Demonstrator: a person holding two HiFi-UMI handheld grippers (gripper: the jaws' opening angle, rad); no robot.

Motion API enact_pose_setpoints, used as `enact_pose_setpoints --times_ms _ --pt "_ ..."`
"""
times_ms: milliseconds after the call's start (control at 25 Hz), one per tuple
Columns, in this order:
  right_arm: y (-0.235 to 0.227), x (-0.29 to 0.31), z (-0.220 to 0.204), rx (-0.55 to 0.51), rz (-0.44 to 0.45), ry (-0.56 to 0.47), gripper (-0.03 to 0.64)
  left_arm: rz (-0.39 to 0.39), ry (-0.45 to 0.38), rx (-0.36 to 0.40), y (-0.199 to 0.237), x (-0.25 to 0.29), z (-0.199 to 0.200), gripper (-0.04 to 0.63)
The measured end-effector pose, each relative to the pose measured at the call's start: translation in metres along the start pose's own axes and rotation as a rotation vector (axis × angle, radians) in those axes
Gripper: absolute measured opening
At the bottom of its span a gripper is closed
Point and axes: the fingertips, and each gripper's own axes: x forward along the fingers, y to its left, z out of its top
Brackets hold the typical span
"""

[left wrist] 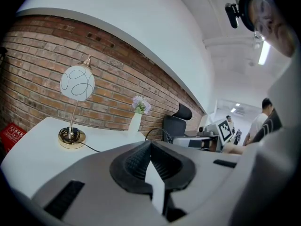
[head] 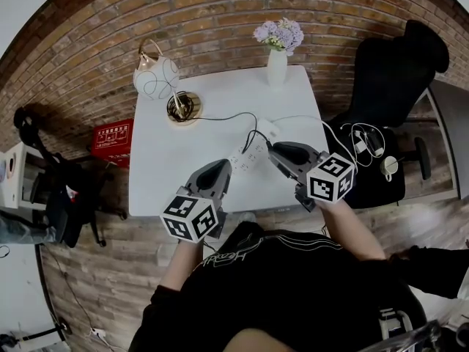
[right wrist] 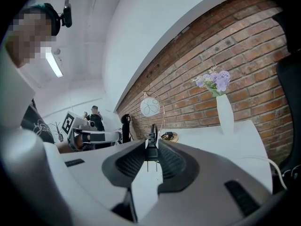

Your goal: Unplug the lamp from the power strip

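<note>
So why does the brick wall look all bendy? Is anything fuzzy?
Head view: the wide lens bows the brick wall into an arch. Left gripper view: the wall bends too, and the ceiling light glares. Right gripper view: the plug in the right gripper is sharp; the person behind looks fuzzy.

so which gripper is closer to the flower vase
Right. The right gripper is over the table straight in front of the vase; the left gripper is farther, off to the left.

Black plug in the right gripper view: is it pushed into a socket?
No, the black plug shows its two metal prongs bare in open air, its body pinched by the right gripper.
</note>
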Motion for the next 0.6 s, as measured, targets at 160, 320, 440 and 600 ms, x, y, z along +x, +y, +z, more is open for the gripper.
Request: enact_pose_setpoints --times_ms 160,320,440,600 --pt "0.0027 -0.0001 -0.0005 0.001 0.000 -0.001 0.064 -0.001 0.000 -0.002 -0.0004 0.0003 -0.0006 0.002" --pt "0.0019 -0.0007 0.0013 -0.001 -0.005 -0.003 0.064 -0.004 0.000 0.005 -0.0012 0.0014 0.0008 0.002" --pt "0.0020 -0.0004 0.0032 -0.004 -0.006 -0.006 0.064 -0.002 -0.001 0.013 -0.0008 0.0013 0.0024 0.002" --pt "0.0024 -0.0010 0.0034 -0.003 -0.012 -0.010 0.064 0.002 -0.002 0.022 -0.0006 0.0009 0.0027 0.002"
